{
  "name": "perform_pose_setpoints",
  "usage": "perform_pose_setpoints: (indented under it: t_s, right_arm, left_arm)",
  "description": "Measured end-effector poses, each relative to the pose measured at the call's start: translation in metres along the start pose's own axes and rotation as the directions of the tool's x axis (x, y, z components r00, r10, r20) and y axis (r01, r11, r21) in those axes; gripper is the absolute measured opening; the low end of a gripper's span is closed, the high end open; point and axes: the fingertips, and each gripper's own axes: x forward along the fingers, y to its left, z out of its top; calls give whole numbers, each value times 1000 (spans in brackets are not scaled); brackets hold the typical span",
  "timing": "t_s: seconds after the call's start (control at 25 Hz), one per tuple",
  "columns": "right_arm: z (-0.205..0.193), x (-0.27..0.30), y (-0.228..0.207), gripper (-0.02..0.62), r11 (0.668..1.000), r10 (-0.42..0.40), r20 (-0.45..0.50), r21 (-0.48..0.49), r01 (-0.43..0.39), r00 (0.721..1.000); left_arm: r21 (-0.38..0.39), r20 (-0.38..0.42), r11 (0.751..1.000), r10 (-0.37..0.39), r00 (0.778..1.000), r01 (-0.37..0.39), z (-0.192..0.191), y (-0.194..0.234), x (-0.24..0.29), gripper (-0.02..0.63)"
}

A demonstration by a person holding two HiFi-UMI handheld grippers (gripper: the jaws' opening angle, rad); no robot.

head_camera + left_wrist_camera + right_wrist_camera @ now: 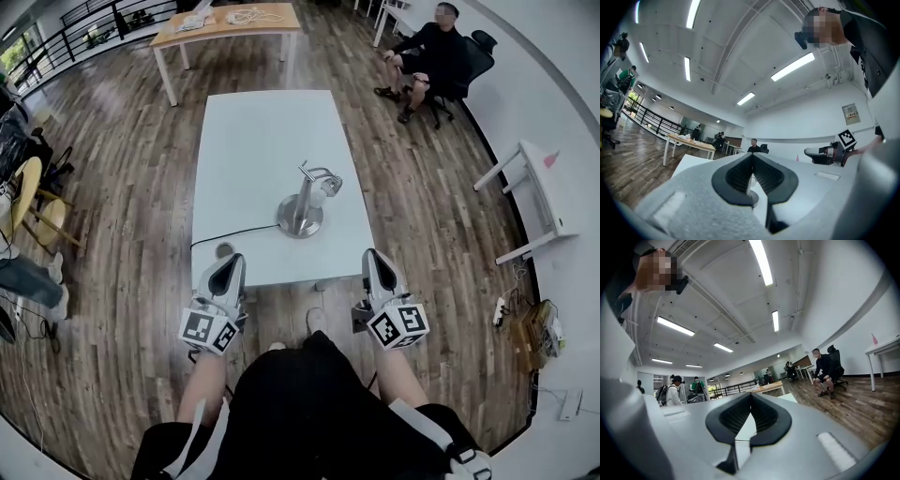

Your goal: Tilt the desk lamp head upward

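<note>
A silver desk lamp [303, 208] stands on the white table [253, 141], right of centre and towards the near edge; its round base rests flat and its small head [328, 182] hangs off a short arm to the right. My left gripper [236, 260] hovers over the table's near edge, left of the lamp and well short of it, shut and empty. Level with it on the other side, my right gripper [371, 254] is also shut with nothing in it. The left gripper view shows the jaws [752, 164] pressed together; so does the right gripper view [751, 401].
A black cable [230, 233] runs from the lamp base to the table's left edge. A person sits in an office chair [433, 58] at the far right. A wooden table [225, 23] stands beyond, a white desk [542, 192] at the right, yellow chairs [28, 202] at the left.
</note>
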Motion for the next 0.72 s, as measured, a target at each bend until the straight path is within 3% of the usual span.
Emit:
perform_pose_setpoints:
  t_s: [0.24, 0.72]
  right_arm:
    - [10, 43, -21, 5, 996, 88, 7, 18, -88, 996]
    - [8, 119, -73, 5, 977, 205, -38, 72, -202, 978]
  left_arm:
    - [28, 26, 998, 50, 998, -51, 3, 5, 29, 2]
    - [36, -35, 991, 131, 991, -129, -22, 7, 95, 2]
